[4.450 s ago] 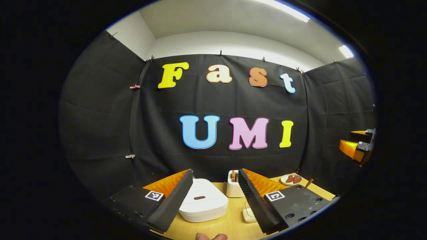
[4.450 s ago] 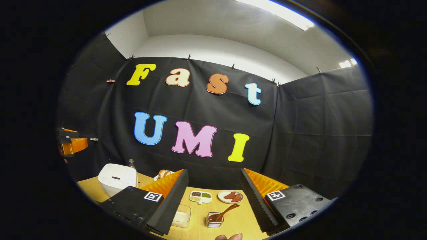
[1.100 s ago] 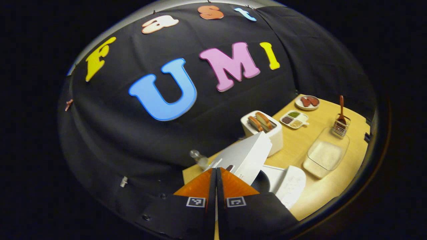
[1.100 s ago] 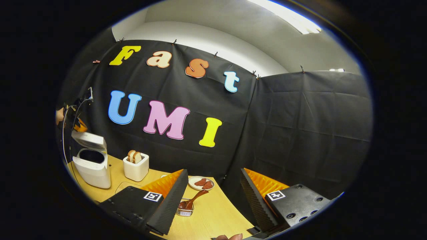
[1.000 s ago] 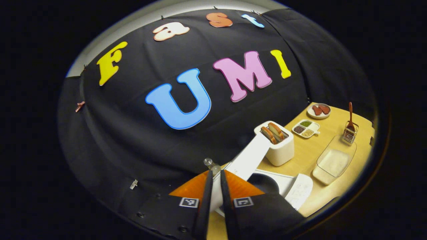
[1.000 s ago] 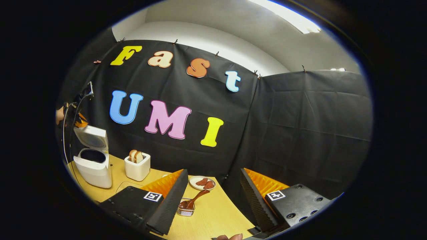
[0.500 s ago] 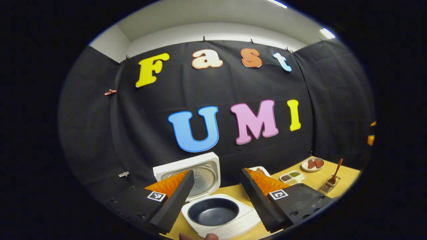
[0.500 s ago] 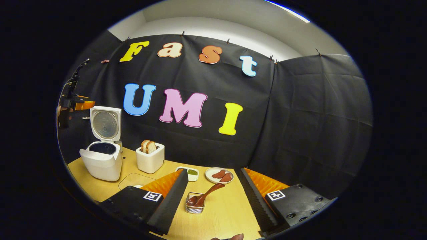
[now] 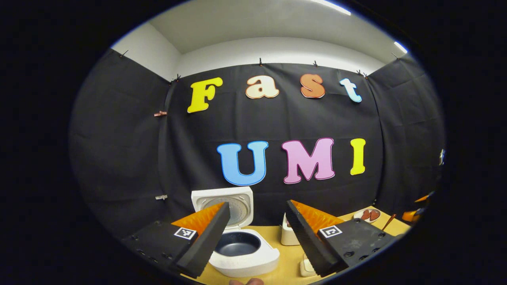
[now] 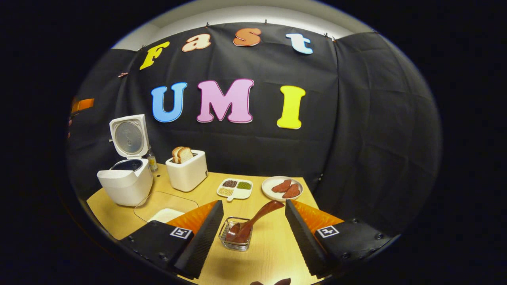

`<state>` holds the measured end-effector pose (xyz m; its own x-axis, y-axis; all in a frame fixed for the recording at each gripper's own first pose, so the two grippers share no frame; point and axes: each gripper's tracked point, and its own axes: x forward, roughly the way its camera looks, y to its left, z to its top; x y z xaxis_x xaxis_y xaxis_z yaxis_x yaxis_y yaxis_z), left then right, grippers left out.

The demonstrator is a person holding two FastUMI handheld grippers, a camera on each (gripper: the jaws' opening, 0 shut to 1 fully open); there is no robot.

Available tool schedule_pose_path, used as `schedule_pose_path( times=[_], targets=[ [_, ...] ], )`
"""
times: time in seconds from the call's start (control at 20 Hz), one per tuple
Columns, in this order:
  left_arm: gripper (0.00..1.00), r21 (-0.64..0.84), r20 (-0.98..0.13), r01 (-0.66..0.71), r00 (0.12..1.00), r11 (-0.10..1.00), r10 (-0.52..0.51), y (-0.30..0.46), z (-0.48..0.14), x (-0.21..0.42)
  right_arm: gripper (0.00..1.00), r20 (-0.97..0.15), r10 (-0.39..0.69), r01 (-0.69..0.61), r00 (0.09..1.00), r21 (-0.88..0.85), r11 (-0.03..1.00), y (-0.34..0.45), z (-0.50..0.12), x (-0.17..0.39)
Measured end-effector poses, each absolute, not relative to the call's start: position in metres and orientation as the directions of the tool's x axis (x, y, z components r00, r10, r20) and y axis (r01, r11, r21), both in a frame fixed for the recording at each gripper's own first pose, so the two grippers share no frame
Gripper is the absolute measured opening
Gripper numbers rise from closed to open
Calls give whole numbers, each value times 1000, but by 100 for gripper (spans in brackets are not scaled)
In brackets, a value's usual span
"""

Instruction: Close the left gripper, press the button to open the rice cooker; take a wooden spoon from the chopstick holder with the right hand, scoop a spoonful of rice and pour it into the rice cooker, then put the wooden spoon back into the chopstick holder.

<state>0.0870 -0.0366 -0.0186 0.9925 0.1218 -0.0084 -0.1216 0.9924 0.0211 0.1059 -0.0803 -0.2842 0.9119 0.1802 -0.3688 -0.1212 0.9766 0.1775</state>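
The white rice cooker [image 9: 241,259] stands open with its lid [image 9: 223,202] upright and its dark inner pot bare. My left gripper [image 9: 257,203] is open, hovering just short of the cooker and holding nothing. In the right gripper view the cooker [image 10: 126,184] sits at the far left of the table. A wooden spoon [image 10: 257,217] leans in the wire chopstick holder [image 10: 236,237], its handle pointing up and right. My right gripper [image 10: 253,202] is open, its fingers standing on either side of the holder and apart from the spoon. A glass dish of rice [image 10: 164,209] lies in front of the cooker.
A white toaster [image 10: 187,172] with bread stands right of the cooker, with a small bottle [image 10: 151,160] behind. A divided dish [image 10: 234,189] of grains and a plate [image 10: 273,192] of red slices lie further right. The black cloth wall closes off the table's far side.
The left gripper, shut at the cooker a second ago, has opened and drawn back; the lid has swung fully up. The right gripper has tilted down and neared the spoon holder.
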Motion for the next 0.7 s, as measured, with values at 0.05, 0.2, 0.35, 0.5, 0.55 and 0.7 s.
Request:
schedule_pose_path(
  times=[0.05,0.2,0.35,0.5,0.55,0.7],
  targets=[
    [97,7,-26,-117,993,993,117,-46,-25,82,98,-378,199,-126,904,209,970,-81,-297,111],
    [97,33,-53,-159,986,987,161,-46,-36,74,98,-436,252,-124,864,301,945,-78,-342,125],
    [97,49,-76,-194,977,980,198,-46,-41,68,96,-481,288,-128,828,338,932,-74,-376,138],
    [97,85,-94,-201,973,976,209,-42,-44,66,96,-500,332,-138,800,384,913,-59,-393,155],
    [97,98,-97,-206,972,974,216,-39,-42,65,94,-503,339,-137,795,395,908,-53,-397,161],
    [97,112,-107,-223,966,968,235,-29,-43,61,83,-546,320,-102,774,393,914,-44,-420,175]
  ],
)
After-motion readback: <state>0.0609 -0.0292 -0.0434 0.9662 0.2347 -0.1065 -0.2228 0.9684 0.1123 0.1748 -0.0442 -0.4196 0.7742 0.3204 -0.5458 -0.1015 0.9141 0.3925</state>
